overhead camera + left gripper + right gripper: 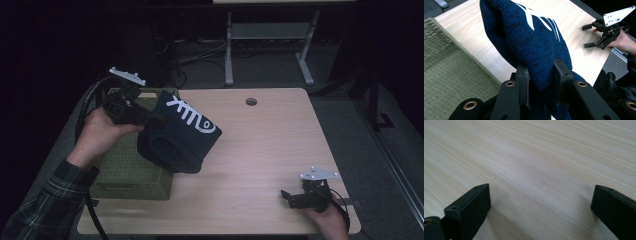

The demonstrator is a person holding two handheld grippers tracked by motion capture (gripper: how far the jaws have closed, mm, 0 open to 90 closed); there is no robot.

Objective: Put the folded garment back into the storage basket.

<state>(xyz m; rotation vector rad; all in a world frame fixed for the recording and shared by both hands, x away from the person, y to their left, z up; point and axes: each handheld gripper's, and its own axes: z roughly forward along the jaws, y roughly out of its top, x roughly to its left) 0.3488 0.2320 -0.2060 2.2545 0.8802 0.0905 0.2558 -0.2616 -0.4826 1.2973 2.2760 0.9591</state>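
Sweater [179, 132], clamped by left gripper [541, 72], may slip and snag basket [131, 172]; right gripper [291, 198] rests open.

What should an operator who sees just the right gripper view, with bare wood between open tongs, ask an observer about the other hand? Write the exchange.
Operator: What are the left tongs doing?
Observer: The left tongs are clamped on a dark blue knit garment.
Operator: Any marking on it?
Observer: White lettering runs across the knit.
Operator: What is next to it?
Observer: An olive-green woven box stands at the left edge of the table.
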